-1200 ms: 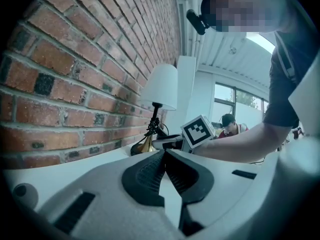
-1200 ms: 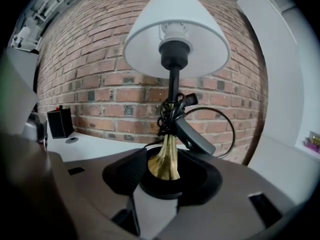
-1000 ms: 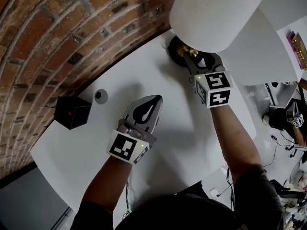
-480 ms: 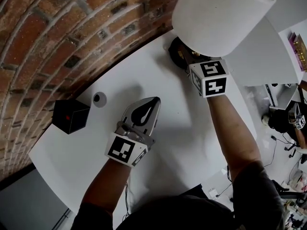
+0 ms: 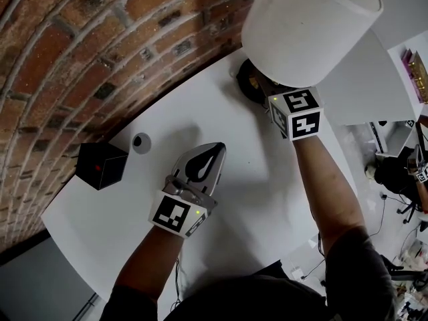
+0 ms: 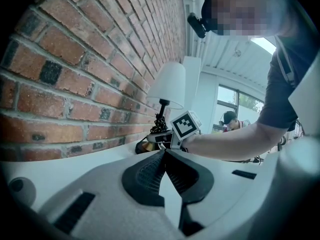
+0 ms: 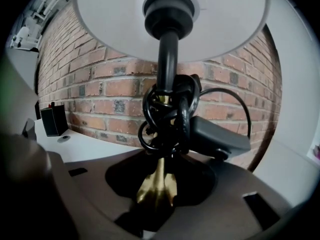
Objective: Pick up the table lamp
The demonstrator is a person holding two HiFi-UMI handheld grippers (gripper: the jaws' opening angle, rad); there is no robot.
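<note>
Table lamp (image 5: 309, 29) upright at far edge of tabletop (image 5: 267, 179), by brick wall (image 5: 100, 59); white shade overhangs right claw (image 5: 262, 84). Brass stem (image 7: 159, 184), cord coil (image 7: 165, 114) wound above it, stands between that claw's jaws. Change: claw sits deeper under shade than a second ago; jaws have just been closing, now part-closed round stem, firm pinch not yet evident. Meaning: grasp under way, lift not begun. Right forearm stretched forward, claw tipped slightly down. Left claw (image 5: 215, 150) idle mid-tabletop, jaws together, empty.
</note>
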